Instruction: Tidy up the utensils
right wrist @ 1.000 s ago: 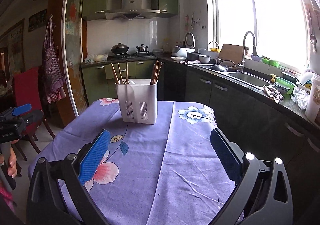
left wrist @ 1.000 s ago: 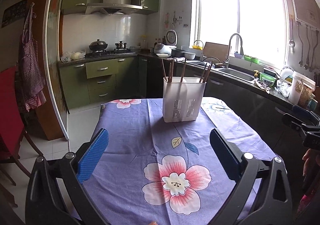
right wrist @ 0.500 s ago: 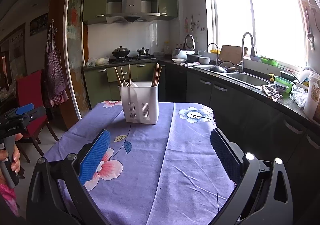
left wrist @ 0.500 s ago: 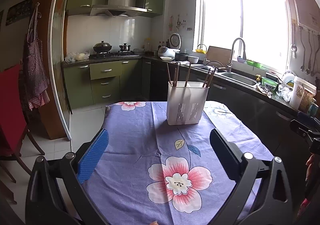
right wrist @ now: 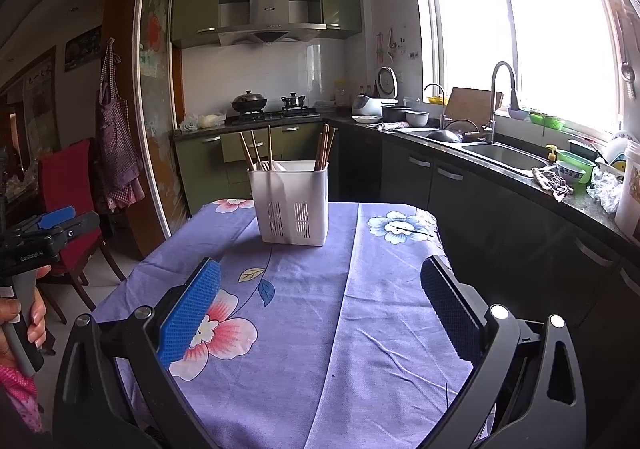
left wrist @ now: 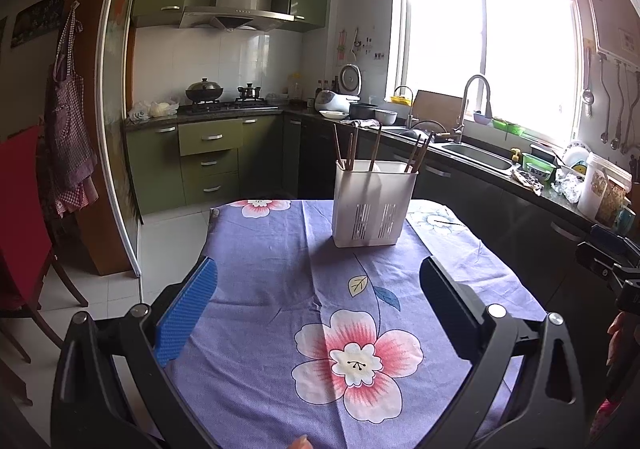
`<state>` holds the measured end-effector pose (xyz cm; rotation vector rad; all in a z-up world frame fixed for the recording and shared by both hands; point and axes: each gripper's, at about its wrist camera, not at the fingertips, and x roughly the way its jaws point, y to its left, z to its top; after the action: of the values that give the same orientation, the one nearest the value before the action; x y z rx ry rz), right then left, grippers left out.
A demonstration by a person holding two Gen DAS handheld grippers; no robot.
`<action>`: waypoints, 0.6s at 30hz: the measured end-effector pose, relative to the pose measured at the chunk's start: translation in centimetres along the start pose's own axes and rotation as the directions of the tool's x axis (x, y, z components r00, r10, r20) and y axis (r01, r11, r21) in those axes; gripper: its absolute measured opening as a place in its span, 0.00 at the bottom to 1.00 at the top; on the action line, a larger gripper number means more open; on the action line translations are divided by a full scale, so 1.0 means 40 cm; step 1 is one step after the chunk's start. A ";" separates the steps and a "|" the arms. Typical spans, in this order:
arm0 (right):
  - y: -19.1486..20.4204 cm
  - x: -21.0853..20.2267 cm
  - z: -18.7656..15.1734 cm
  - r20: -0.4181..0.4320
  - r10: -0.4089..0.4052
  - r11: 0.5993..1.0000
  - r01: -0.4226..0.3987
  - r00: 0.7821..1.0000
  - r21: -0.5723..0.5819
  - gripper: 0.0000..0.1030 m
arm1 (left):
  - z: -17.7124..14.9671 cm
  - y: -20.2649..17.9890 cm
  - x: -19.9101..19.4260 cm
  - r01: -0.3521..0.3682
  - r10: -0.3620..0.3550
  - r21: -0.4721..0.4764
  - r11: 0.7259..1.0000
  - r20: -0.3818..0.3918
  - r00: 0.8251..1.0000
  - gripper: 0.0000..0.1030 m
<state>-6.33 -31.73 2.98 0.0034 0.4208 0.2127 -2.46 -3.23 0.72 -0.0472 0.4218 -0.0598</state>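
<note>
Left gripper hangs over the tablecloth in front of the holder, fingers spread, gripping nothing. Chopsticks stand in the holder. Right gripper does likewise, fingers apart, empty.

White slotted utensil holder with brown chopsticks, purple pink-flowered cloth on tabletop, blue pads on black tongs, green cabinets.

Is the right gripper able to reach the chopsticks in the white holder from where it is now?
Probably yes. The right gripper is open and empty, only bare tablecloth lies before the white holder, and the chopsticks stick up above its rim.
</note>
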 end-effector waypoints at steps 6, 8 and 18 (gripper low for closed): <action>0.003 0.006 0.000 -0.001 0.002 1.000 -0.002 1.000 -0.002 0.96 | 0.001 0.001 -0.005 -0.004 0.004 -0.004 1.000 0.005 1.000 0.93; 0.003 0.006 0.000 -0.001 0.007 1.000 -0.007 1.000 -0.002 0.96 | 0.000 0.003 -0.005 0.000 0.000 -0.011 1.000 0.003 1.000 0.93; 0.004 0.007 0.000 0.001 0.019 1.000 -0.019 1.000 0.001 0.96 | 0.002 0.006 -0.003 -0.014 0.014 -0.011 1.000 0.002 1.000 0.93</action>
<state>-6.12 -31.51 2.86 0.0086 0.4199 0.2316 -2.52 -2.96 0.83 -0.0553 0.4200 -0.0437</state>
